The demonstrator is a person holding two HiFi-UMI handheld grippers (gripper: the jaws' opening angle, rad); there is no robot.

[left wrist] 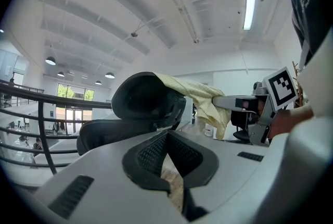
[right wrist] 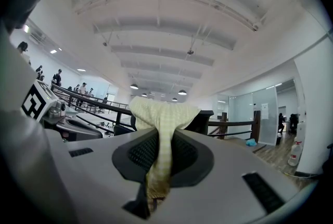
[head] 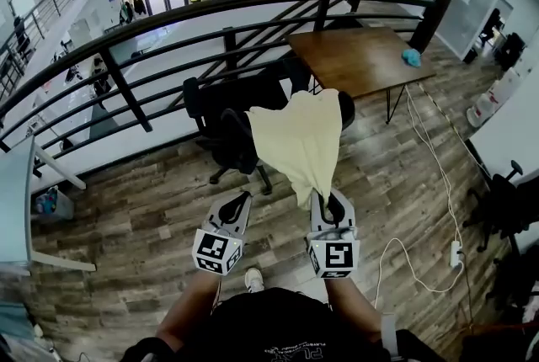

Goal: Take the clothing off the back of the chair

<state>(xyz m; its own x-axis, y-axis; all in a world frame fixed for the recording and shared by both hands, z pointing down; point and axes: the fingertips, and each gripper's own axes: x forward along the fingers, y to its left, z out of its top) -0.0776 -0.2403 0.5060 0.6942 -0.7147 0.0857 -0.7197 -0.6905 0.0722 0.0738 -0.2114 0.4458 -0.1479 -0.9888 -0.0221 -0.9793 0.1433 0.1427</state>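
Observation:
A pale yellow garment (head: 295,141) hangs over the back of a black office chair (head: 221,112) and stretches down toward me. My right gripper (head: 325,199) is shut on its lower corner; in the right gripper view the cloth (right wrist: 161,113) runs down between the jaws of that gripper (right wrist: 157,168). My left gripper (head: 241,200) hovers beside it on the left, shut with nothing in it. In the left gripper view only wood floor shows between the jaws of the left gripper (left wrist: 173,168), with the chair's headrest (left wrist: 145,99) and the garment (left wrist: 204,95) ahead.
A dark curved railing (head: 227,8) runs behind the chair, with a drop beyond it. A wooden table (head: 358,57) with a blue cloth (head: 411,57) stands at the back right. A white cable (head: 425,154) crosses the floor to a power strip (head: 456,253). Another dark chair (head: 505,200) is at the right edge.

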